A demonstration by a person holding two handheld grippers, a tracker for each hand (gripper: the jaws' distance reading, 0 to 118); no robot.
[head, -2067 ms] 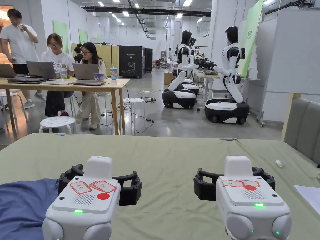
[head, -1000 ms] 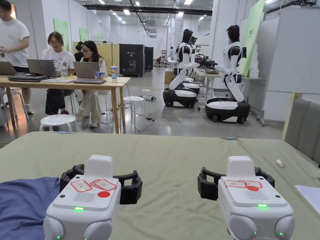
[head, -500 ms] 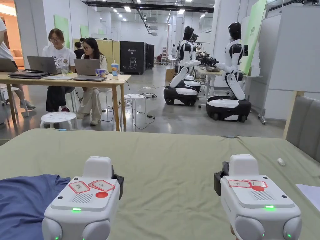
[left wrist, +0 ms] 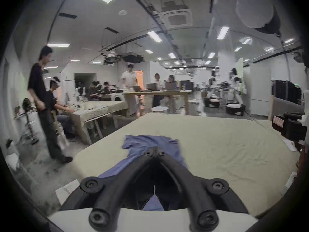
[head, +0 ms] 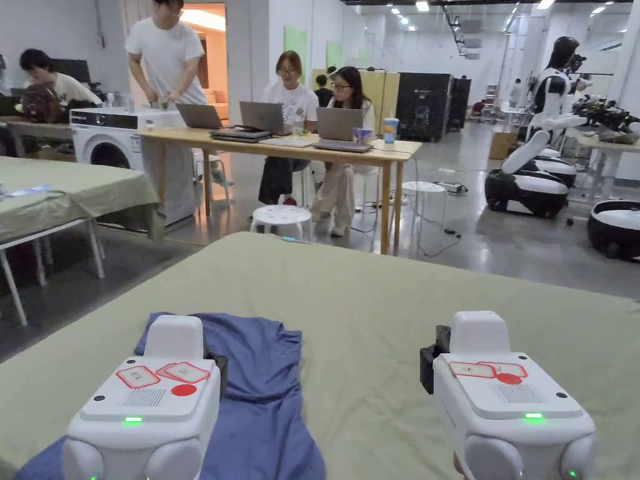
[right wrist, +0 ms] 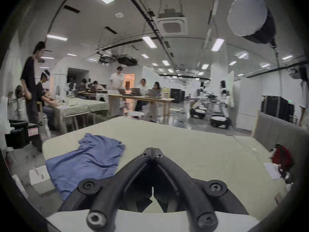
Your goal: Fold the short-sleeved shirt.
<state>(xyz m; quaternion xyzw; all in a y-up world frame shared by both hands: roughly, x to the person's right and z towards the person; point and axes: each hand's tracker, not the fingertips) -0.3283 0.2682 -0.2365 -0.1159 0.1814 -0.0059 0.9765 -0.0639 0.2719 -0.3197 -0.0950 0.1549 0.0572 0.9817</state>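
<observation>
One blue shirt (head: 262, 387), two tongs, one green-covered table (head: 387, 294). The shirt lies crumpled on the table's left part, running from seven o'clock up toward eleven in the head view. Left gripper (left wrist: 154, 152) hovers right over it, jaw tips pressed together, cloth showing beneath and past them at twelve o'clock. Right gripper (right wrist: 153, 152) is well apart over bare cover, tips together too, nothing pinched, shirt off at its nine o'clock. Three white stools (head: 281, 215) stand beyond.
</observation>
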